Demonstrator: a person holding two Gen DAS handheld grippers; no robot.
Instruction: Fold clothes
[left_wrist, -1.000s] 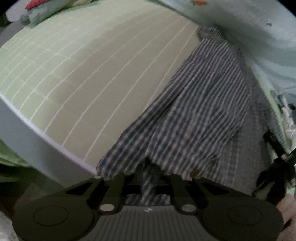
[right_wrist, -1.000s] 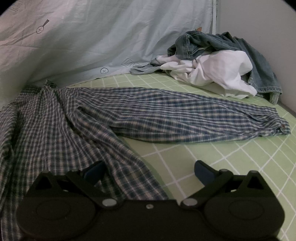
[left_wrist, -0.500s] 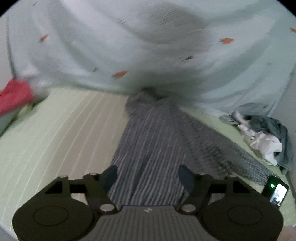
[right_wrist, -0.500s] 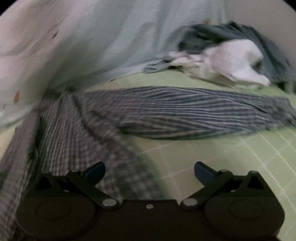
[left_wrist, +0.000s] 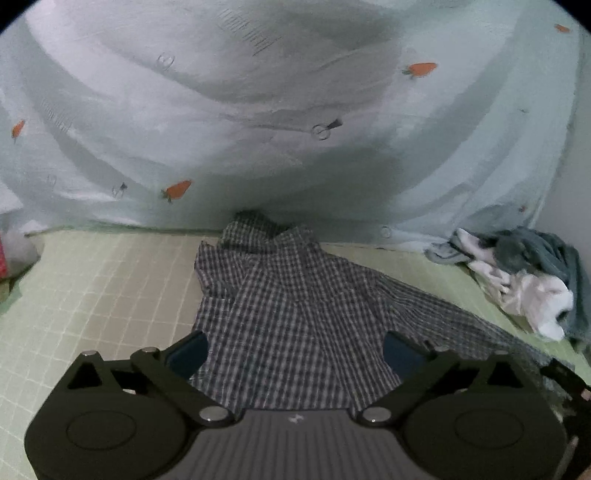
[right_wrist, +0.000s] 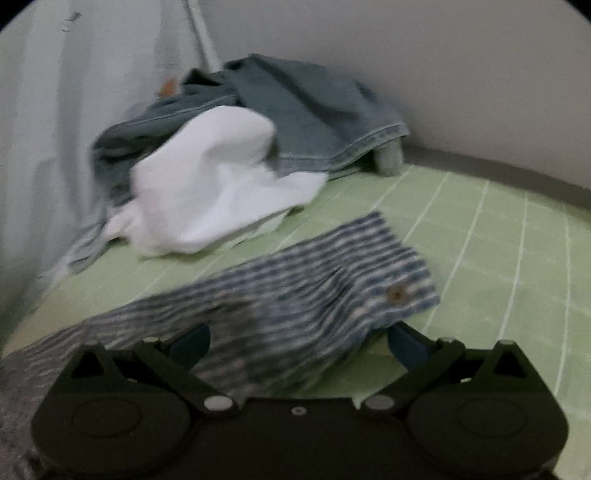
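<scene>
The left black two-finger gripper (left_wrist: 293, 349) stands wide, its blue-padded fingers (left_wrist: 186, 350) apart on either side of the blue-and-white checked cotton shirt (left_wrist: 291, 306) and gripping nothing. The shirt lies spread on the pale green grid-lined bed sheet (left_wrist: 96, 288), its hem nearest this gripper and its collar at the far edge of the bed, against the hanging light blue curtain with small orange carrots (left_wrist: 295, 110). The right black two-finger gripper (right_wrist: 297, 343) is also spread wide and empty, poised just above the shirt's sleeve, whose buttoned cuff (right_wrist: 395, 284) lies flat on the sheet beyond the fingertips; this view is blurred, so whether a pad touches the cloth cannot be told. Farther off, in the bed's far right corner, a crumpled white garment (right_wrist: 218, 184) lies against a heap of blue denim jeans (right_wrist: 314, 118) beside the grey wall (right_wrist: 443, 74).
</scene>
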